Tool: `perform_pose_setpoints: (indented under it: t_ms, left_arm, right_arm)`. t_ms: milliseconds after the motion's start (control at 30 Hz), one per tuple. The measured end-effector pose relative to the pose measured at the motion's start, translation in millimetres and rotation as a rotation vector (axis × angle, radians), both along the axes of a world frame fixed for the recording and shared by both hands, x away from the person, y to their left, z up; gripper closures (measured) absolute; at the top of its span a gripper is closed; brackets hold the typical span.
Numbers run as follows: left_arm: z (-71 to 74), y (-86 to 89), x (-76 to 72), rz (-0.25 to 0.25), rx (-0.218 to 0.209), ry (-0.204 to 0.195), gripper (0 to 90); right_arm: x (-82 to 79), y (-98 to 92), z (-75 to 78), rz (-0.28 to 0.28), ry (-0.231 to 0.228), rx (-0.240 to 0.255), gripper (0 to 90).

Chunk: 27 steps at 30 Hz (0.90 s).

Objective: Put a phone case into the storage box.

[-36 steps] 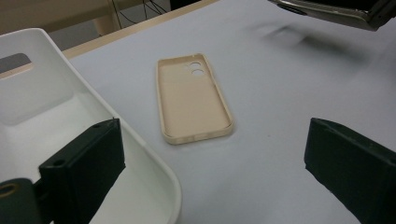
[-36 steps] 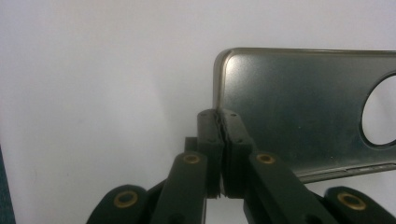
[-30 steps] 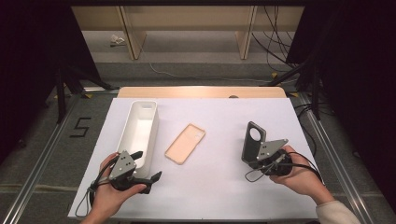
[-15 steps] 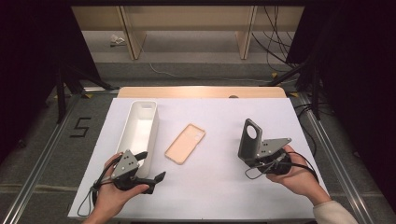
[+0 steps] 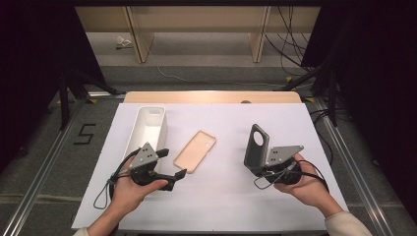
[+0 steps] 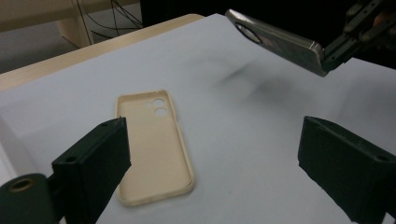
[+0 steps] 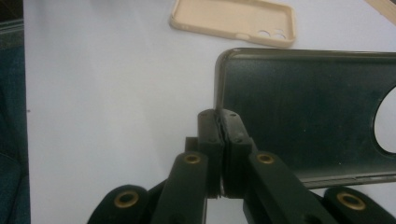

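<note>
1. beige, soft-looking plastic: the beige phone case (image 5: 195,150) lies flat on the white table cover (image 5: 226,206), open side up with its camera holes at the far end, between the white bin (image 5: 149,127) and the right hand's work, just beyond the left gripper.
2. the dark phone case (image 5: 256,146) is off the table, standing nearly upright on edge, its round camera hole (image 5: 258,139) uppermost in the high view.
3. the right gripper (image 7: 220,140) has its jaws pressed together on the rim of that dark case, near a corner; a thin edge pinch like this probably keeps the case's hollow clear and lets it be carried without bending it.
4. the left gripper (image 6: 210,163) has its jaws spread wide with nothing between them; its own view shows the beige case ahead and to the left of the gap, not inside it.
5. i judge the left gripper is lined up to come in on the beige case's near end, since its open jaws point that way.
6. the bin sits empty along the left side, close to the left hand, a likely place for the cases to go, though nothing confirms that.
7. the two cases are well apart.
</note>
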<state>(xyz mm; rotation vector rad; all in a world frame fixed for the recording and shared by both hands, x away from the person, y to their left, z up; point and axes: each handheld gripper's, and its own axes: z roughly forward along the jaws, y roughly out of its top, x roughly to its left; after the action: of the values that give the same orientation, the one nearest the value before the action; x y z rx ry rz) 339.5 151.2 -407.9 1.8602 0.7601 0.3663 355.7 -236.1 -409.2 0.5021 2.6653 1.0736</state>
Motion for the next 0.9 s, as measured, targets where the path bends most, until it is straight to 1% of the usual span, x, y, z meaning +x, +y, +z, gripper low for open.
perform_pose_setpoints:
  t_ms: [100, 133, 167, 233, 367, 500, 533, 633, 700, 767, 900]
  left_arm:
    - [5.7, -8.9, 7.6, -0.009, 0.005, 0.001, 9.4]
    - [7.2, -12.7, 7.8, 0.001, 0.002, 0.032, 9.5]
    - [8.9, -15.1, 13.0, -0.016, 0.012, 0.001, 9.6]
    - [12.0, -20.7, 18.5, -0.017, 0.013, 0.007, 9.9]
    - [16.3, -30.6, 27.1, -0.021, -0.008, 0.017, 11.7]
    - [18.3, -41.1, 34.6, -0.027, 0.013, 0.033, 12.9]
    - [18.8, -43.6, 36.8, -0.028, 0.02, 0.042, 13.3]
    - [20.7, -51.0, 43.4, -0.026, 0.024, 0.056, 15.3]
    - [22.4, -55.5, 47.9, -0.028, 0.037, 0.065, 15.5]
    - [24.3, -60.8, 52.5, -0.033, 0.034, 0.072, 15.7]
    - [28.6, -72.1, 61.8, -0.036, 0.047, 0.096, 16.2]
  right_arm:
    - [-1.2, 6.0, 0.5, 0.018, -0.001, 0.006, 89.0]
    - [-1.6, 7.9, 0.9, 0.02, -0.002, 0.008, 88.9]
    - [-1.8, 9.5, 1.1, 0.023, -0.004, 0.009, 89.0]
    - [-1.7, 12.3, 1.3, 0.032, -0.003, 0.018, 89.0]
    - [-2.5, 17.5, 0.9, 0.046, 0.002, 0.016, 89.0]
    - [-3.1, 22.6, 0.8, 0.06, 0.002, 0.017, 89.0]
    - [-3.2, 24.1, 0.8, 0.064, 0.001, 0.017, 89.0]
    - [-4.2, 28.1, 1.7, 0.075, -0.001, 0.018, 89.0]
    - [-4.2, 29.7, 2.5, 0.076, -0.006, 0.021, 89.0]
    - [-4.1, 31.2, 2.8, 0.081, -0.004, 0.025, 89.1]
    - [-4.4, 34.2, 2.1, 0.09, 0.001, 0.022, 89.1]
